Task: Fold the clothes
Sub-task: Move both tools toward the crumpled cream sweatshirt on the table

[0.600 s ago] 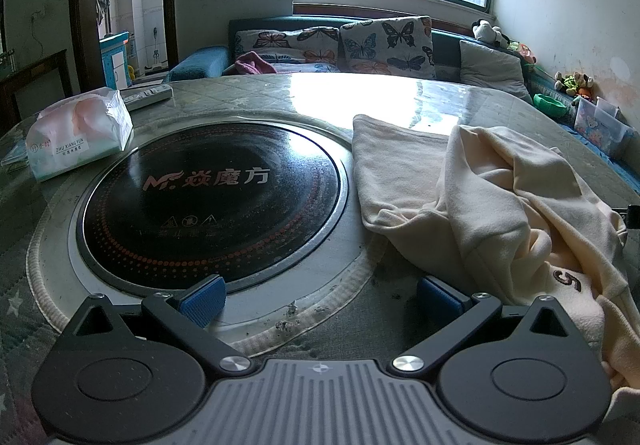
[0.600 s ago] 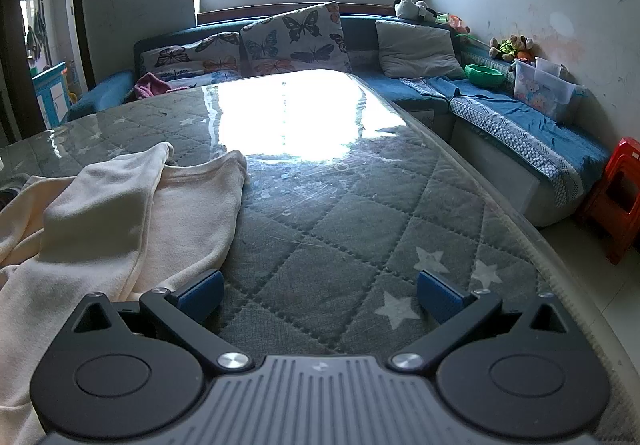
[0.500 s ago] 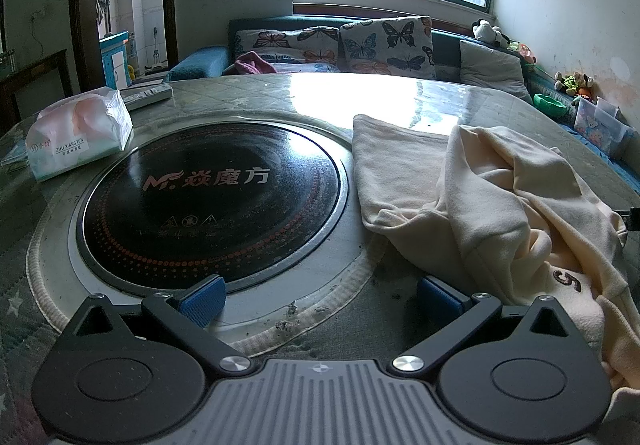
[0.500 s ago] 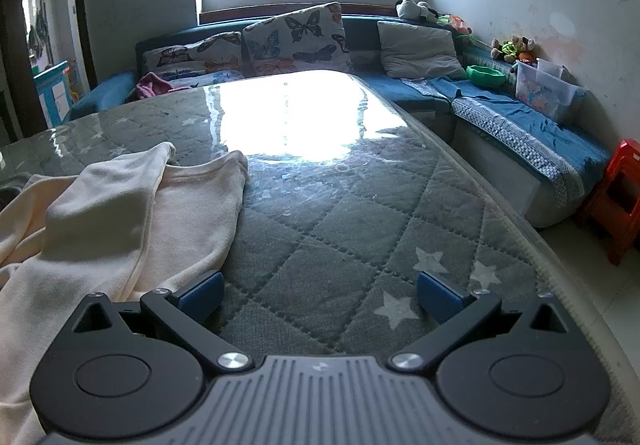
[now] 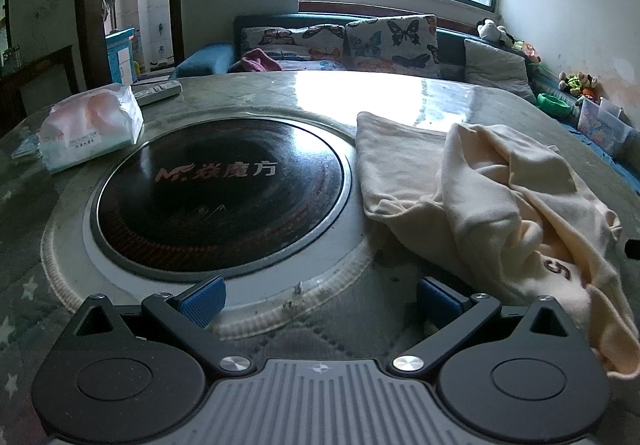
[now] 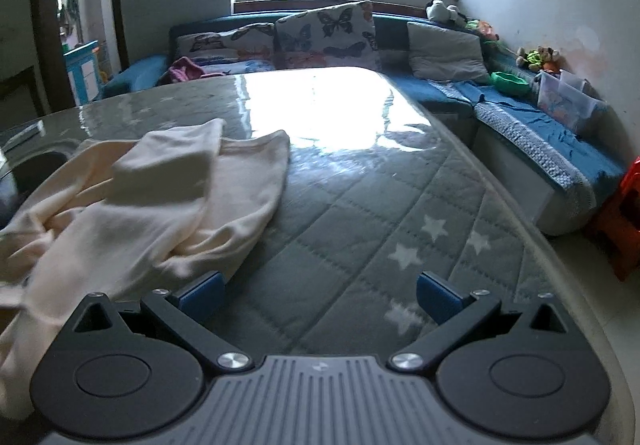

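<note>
A cream garment (image 5: pixel 496 205) lies crumpled on the glass-topped table, to the right of the round black cooktop (image 5: pixel 220 193). My left gripper (image 5: pixel 320 299) is open over the table's near edge, with nothing between its blue pads; the garment's hem lies just right of its right pad. In the right wrist view the same cream garment (image 6: pixel 152 213) spreads over the table's left half. My right gripper (image 6: pixel 320 295) is open above the quilted star-patterned cover (image 6: pixel 380 229), its left pad next to the cloth's edge.
A tissue pack (image 5: pixel 90 125) and a remote control (image 5: pixel 156 91) lie at the table's far left. A sofa with butterfly cushions (image 5: pixel 384 41) runs behind the table. A red stool (image 6: pixel 624 221) stands on the floor at right, beyond the table's edge.
The right wrist view has shifted: the garment now lies closer to my right gripper and fills more of the left side. The left gripper has kept still.
</note>
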A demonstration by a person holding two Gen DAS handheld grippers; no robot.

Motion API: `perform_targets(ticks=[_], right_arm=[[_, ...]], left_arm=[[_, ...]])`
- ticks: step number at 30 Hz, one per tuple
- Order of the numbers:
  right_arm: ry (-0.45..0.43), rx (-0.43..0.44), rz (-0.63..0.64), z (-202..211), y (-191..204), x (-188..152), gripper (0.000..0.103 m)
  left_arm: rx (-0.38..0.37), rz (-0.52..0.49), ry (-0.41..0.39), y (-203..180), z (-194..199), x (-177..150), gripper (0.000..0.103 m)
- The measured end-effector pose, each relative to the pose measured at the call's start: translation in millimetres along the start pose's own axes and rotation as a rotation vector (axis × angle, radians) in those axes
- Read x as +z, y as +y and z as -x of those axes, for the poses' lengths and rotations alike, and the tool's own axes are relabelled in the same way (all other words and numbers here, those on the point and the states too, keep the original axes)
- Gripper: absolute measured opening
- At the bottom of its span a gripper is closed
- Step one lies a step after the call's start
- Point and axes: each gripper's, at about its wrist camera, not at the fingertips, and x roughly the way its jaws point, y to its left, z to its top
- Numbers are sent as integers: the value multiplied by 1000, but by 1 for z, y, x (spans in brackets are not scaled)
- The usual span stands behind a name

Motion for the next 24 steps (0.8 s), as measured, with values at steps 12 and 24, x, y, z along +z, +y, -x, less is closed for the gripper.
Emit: perform_targets(ticks=[12, 24], right_arm=[[2, 41, 55, 43, 18, -27, 103], [4, 76, 88, 65, 35, -48, 103]], left_arm=[[-22, -16, -9, -9, 35, -8, 103], [-34, -40, -6, -20, 57, -20, 103]])
